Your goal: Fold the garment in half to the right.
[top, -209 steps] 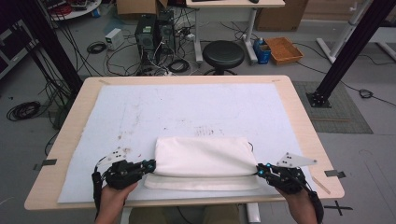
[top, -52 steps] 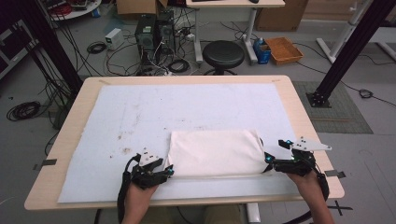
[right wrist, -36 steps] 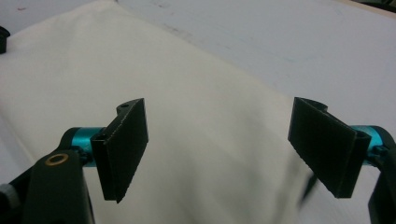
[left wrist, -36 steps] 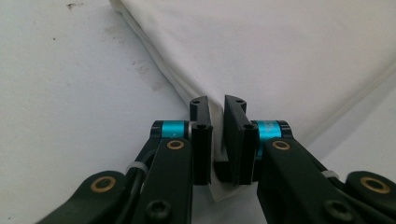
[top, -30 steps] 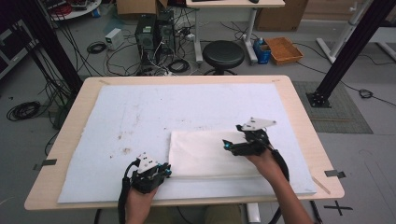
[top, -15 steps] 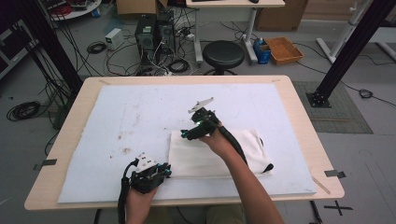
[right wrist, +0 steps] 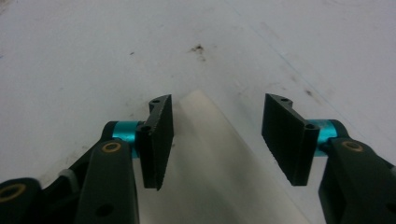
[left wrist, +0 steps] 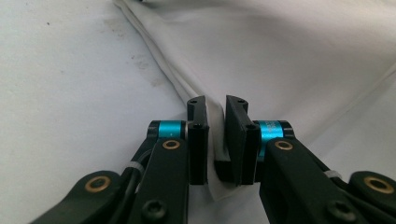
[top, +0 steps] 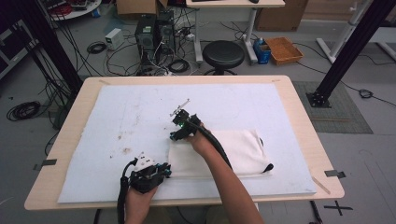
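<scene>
Cables, computer towers and a round black stool (top: pixel 224 53) crowd the floor behind the desk (top: pixel 84 95), whose top is covered by a white mat (top: pixel 140 107) with a few dark stains. On the mat lies a folded white cloth (top: pixel 233 151), sitting toward the desk's near right corner, its long axis running along the near edge, left to right. Left gripper (top: pixel 159 171) is at the cloth's near left corner, jaws pressed together and pinching the fabric edge (left wrist: pixel 215 140), which runs up between the pads. Right gripper (top: pixel 176 135) is over at the cloth's far left corner, arm crossing above the cloth. Its jaws have just been closing but stand spread, the cloth corner (right wrist: pixel 212 140) lying between the pads, not yet clamped. An orange-brown bin (top: pixel 282 49) sits on the floor far right, contents unclear.
</scene>
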